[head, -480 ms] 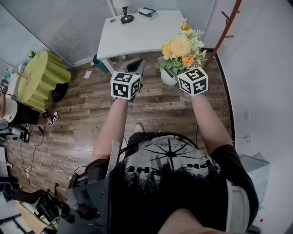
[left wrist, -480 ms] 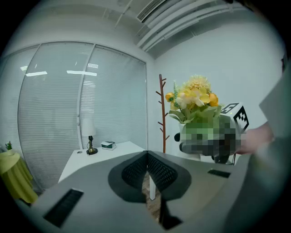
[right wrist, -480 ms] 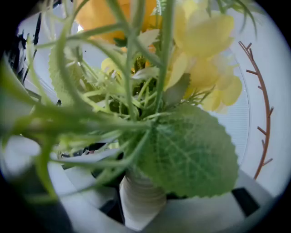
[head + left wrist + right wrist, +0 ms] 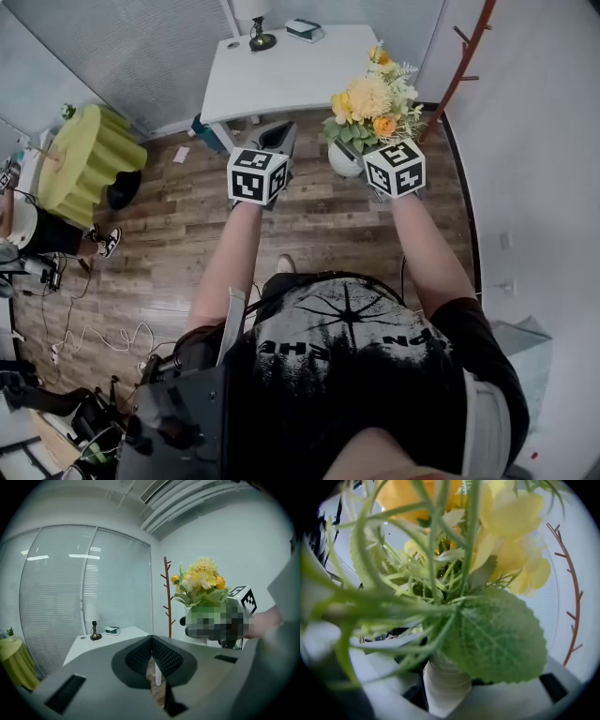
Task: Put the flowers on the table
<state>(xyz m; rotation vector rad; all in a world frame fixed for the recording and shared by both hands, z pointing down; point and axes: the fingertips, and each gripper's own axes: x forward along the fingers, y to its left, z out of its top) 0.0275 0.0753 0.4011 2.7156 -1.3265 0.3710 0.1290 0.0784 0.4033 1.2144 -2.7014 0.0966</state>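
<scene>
The person stands on the wooden floor point(image 4: 178, 220) and holds both grippers out in front of the body. The right gripper point(image 4: 360, 157) is clenched on the white vase point(image 4: 342, 161) that carries the flowers point(image 4: 373, 98): in the right gripper view the ribbed body of the vase sits between the two jaws, which stand wide around it, and green leaves and yellow blossoms fill the picture above. The vase is upright and is in the air above the floor, just beside the near right corner of the white table point(image 4: 281, 80), not on it. The left gripper point(image 4: 278, 141) is to the left of the vase, near it but apart from it; its jaws are pressed together and nothing is between them. On the far edge of the table stand a small lamp point(image 4: 259, 37) and a small box point(image 4: 304, 28). A brown coat stand point(image 4: 461, 56) is at the right wall, and a round table with a yellow-green cloth point(image 4: 89, 159) is far to the left.
</scene>
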